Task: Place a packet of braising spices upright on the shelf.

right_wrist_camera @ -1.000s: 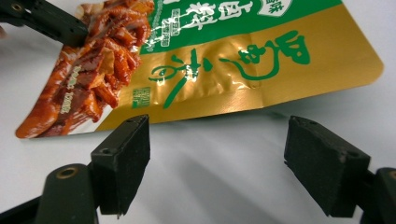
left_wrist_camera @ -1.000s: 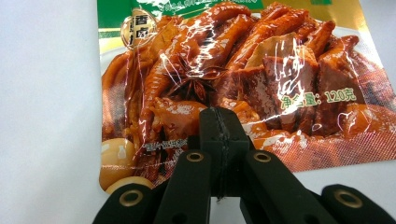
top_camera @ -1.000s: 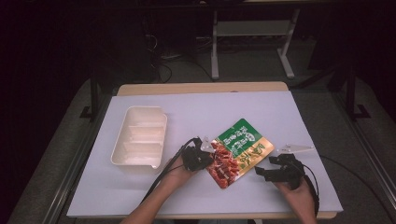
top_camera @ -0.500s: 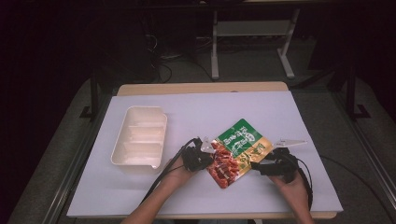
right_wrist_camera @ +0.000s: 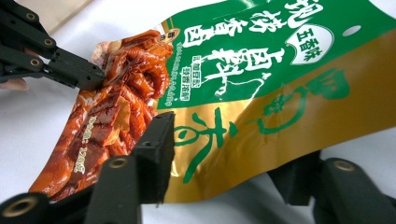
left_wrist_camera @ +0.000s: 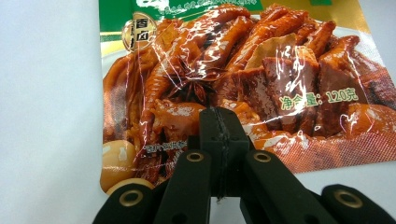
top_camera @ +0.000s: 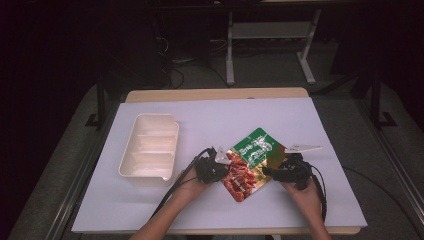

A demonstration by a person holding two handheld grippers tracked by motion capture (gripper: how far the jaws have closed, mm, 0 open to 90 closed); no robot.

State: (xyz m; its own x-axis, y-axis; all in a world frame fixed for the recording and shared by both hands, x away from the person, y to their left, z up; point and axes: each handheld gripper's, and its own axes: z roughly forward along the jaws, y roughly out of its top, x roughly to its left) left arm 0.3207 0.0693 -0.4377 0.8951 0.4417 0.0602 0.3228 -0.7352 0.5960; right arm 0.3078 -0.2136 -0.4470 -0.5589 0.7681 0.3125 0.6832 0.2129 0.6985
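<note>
Now both claws on one snack pouch (top_camera: 254,162).
Left claw (left_wrist_camera: 218,122) clenched on its edge; right claw (right_wrist_camera: 224,163) released, straddling it; one tray (top_camera: 150,150).

This looks like a lab or recording workspace rather than a home. A wooden table (top_camera: 215,94) covered with a plain white sheet (top_camera: 280,120) stands lit in an otherwise dark room. Behind it, loose cables (top_camera: 175,62) trail over a grey carpeted floor (top_camera: 270,77) beside the white metal legs of a stand (top_camera: 305,65). Dark metal frame posts (top_camera: 101,97) flank the table.
</note>
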